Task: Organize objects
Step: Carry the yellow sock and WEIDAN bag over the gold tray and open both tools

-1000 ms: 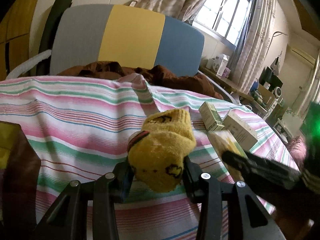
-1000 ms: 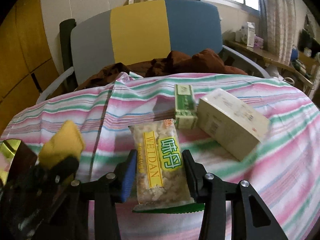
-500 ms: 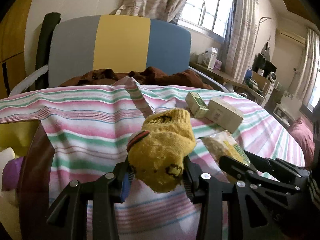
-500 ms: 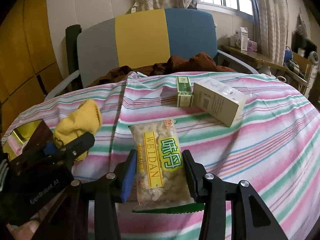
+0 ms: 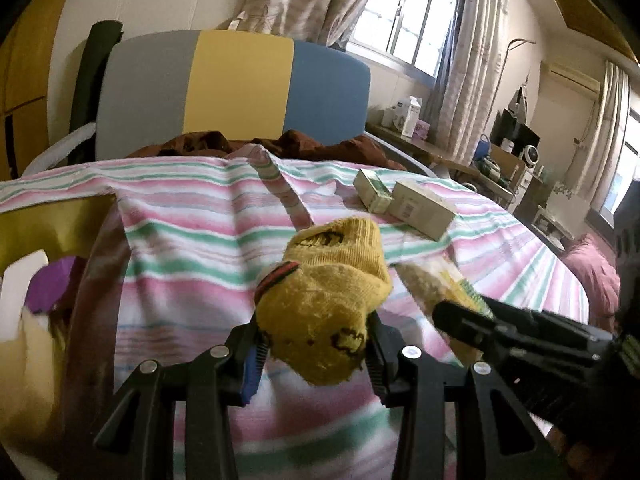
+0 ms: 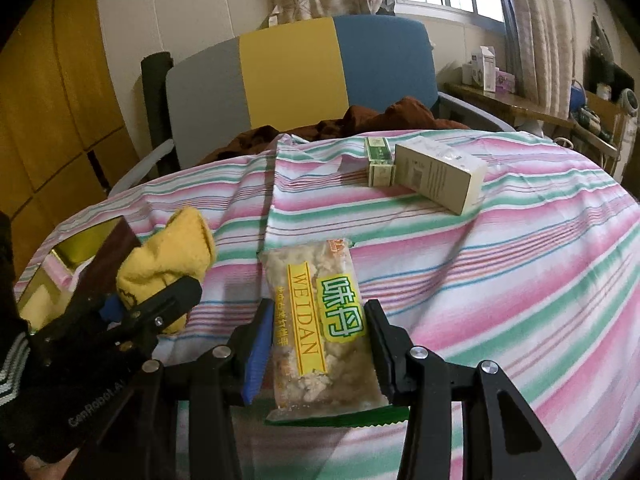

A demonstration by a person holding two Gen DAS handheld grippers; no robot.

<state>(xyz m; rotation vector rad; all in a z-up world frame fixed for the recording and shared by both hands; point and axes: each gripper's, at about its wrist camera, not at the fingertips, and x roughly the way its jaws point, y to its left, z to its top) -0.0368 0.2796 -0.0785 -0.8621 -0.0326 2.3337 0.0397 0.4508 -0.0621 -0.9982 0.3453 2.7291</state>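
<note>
We hold a yellow sock (image 5: 324,300) tight in our left gripper (image 5: 316,354), and our right gripper (image 6: 316,354) is closed on a WEIDAN snack bag (image 6: 320,324). Both are up in the air, over the striped sheet (image 6: 500,264)

The sock is soft and floppy, so we think it could slip out. The snack bag is slick and could slide too. Our two grippers are very close, so they might bump

The dark box with a gold inside (image 5: 56,220) is left of the sock. Its wall is in our way. A green box (image 6: 379,162) and a pale box (image 6: 438,176) touch, far behind the snack
</note>
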